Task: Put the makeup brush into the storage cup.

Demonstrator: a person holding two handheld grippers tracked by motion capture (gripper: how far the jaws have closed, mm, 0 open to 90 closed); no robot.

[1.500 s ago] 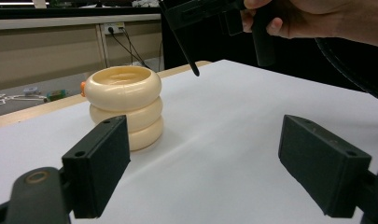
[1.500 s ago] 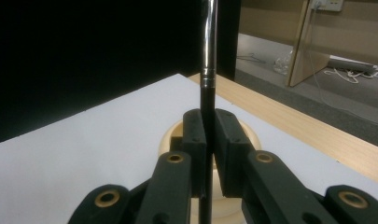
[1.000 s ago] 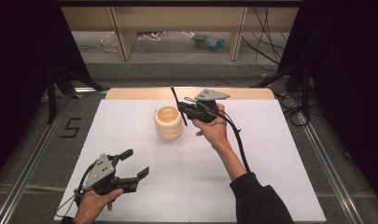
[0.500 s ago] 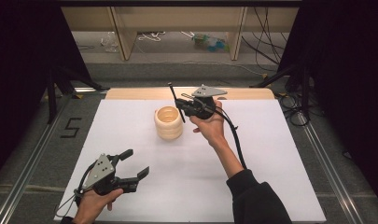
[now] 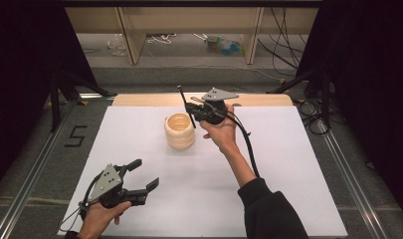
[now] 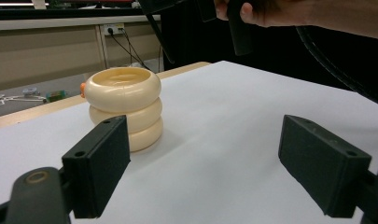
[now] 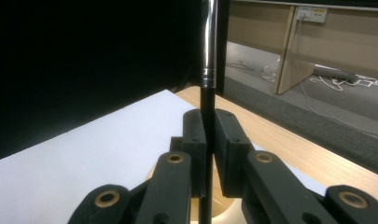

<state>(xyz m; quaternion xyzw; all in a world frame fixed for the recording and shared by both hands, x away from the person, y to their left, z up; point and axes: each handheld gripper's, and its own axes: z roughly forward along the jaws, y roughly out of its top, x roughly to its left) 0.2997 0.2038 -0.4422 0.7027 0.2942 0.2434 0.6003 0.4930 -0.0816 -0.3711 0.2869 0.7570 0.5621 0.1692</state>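
A cream holder [image 5: 179, 130] shaped like three stacked rings stands upright on the white table, open at the top; it also shows in the left gripper view as the holder [image 6: 125, 105]. My right gripper [image 5: 191, 110] hovers just right of and above its rim, shut on a thin black stick [image 5: 184, 102] that stands nearly upright. In the right gripper view the stick [image 7: 208, 46] has a shiny metal band and runs between the jaws of the right gripper [image 7: 209, 140], with the holder's rim [image 7: 222, 206] below. My left gripper [image 5: 145, 174] rests low at the front left, open and with nothing between its fingers [image 6: 100, 168].
The white sheet [image 5: 268, 164] covers the table, with a wooden strip [image 5: 144, 99] along the far edge. A small orange thing [image 6: 82, 87] peeks out behind the holder. Metal rails run along both sides, and shelf legs and cables lie on the floor beyond.
The right gripper with the stick has shifted slightly up and toward the far edge. The left gripper and the holder have stayed put.
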